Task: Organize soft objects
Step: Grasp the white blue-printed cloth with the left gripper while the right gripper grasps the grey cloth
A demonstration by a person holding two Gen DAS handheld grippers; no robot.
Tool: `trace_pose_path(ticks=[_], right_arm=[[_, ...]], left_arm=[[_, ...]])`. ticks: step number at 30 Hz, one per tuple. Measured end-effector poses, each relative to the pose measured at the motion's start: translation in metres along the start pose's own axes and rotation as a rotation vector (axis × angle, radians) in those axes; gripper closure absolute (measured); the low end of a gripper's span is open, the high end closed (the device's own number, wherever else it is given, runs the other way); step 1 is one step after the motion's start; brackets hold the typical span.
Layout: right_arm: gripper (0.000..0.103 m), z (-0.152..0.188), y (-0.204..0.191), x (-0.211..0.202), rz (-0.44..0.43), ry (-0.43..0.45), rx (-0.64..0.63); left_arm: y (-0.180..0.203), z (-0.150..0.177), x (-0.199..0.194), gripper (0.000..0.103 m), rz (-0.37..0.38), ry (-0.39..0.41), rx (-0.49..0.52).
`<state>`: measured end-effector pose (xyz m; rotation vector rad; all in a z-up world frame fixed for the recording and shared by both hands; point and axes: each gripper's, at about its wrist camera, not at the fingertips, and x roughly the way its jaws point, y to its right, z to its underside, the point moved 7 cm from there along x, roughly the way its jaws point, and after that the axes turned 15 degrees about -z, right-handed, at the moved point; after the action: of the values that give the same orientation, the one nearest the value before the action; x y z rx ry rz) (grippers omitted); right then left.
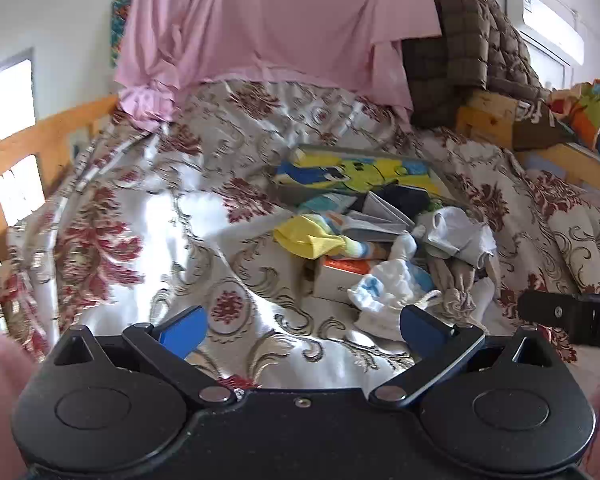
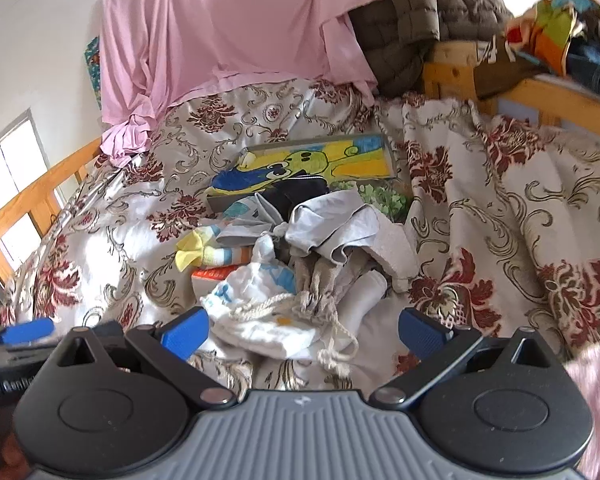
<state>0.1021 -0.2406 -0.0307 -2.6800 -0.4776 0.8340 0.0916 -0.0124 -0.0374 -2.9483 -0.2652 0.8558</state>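
Observation:
A heap of soft things lies on the floral bedspread [image 1: 140, 208]: a white cloth with blue print [image 1: 388, 284] [image 2: 256, 284], a yellow striped sock [image 1: 316, 240] [image 2: 204, 250], grey garments [image 1: 456, 236] [image 2: 340, 224] and a beige drawstring bag [image 2: 320, 300]. Behind them is a box with a yellow and blue cartoon picture [image 1: 356, 172] [image 2: 312, 160]. My left gripper [image 1: 304, 330] is open, low over the bedspread just short of the heap. My right gripper [image 2: 304, 330] is open too, its fingers either side of the near edge of the white cloth.
A pink sheet [image 1: 268, 20] hangs at the back, a brown quilted blanket [image 1: 472, 44] beside it. Wooden bed rails run on the left [image 1: 32, 136] and right [image 2: 540, 92]. An orange and white box [image 1: 340, 276] sits under the heap. Colourful cloths [image 2: 548, 32] lie at upper right.

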Motion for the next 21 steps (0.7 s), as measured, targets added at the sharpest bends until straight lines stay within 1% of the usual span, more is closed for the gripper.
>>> trace_pose_path(ticks=[2, 6, 10, 12, 13, 16, 18, 21], right_arm=[[0.0, -0.011, 0.009, 0.011, -0.006, -0.006, 0.015], [0.0, -0.036, 0.031, 0.04, 0.012, -0.032, -0.003], [0.0, -0.05, 0.048, 0.079, -0.043, -0.105, -0.011], [0.0, -0.058, 0.055, 0.095, -0.031, -0.107, -0.047], [0.0, -0.062, 0.057, 0.102, -0.04, -0.104, -0.065], [0.0, -0.069, 0.062, 0.125, -0.064, -0.118, -0.131], [0.0, -0.07, 0.06, 0.138, -0.072, -0.135, -0.184], [0.0, -0.068, 0.053, 0.15, -0.077, -0.15, -0.262]], left_arm=[[0.008, -0.003, 0.01, 0.001, 0.025, -0.022, 0.015], [0.026, -0.011, 0.035, 0.001, 0.078, -0.065, 0.068], [0.049, -0.016, 0.062, 0.001, 0.158, -0.093, 0.14], [0.061, -0.018, 0.076, 0.001, 0.208, -0.119, 0.162], [0.065, -0.019, 0.082, 0.001, 0.233, -0.138, 0.163], [0.075, -0.022, 0.103, 0.001, 0.304, -0.197, 0.134], [0.082, -0.024, 0.117, 0.001, 0.321, -0.212, 0.137], [0.091, -0.022, 0.139, 0.003, 0.325, -0.243, 0.144]])
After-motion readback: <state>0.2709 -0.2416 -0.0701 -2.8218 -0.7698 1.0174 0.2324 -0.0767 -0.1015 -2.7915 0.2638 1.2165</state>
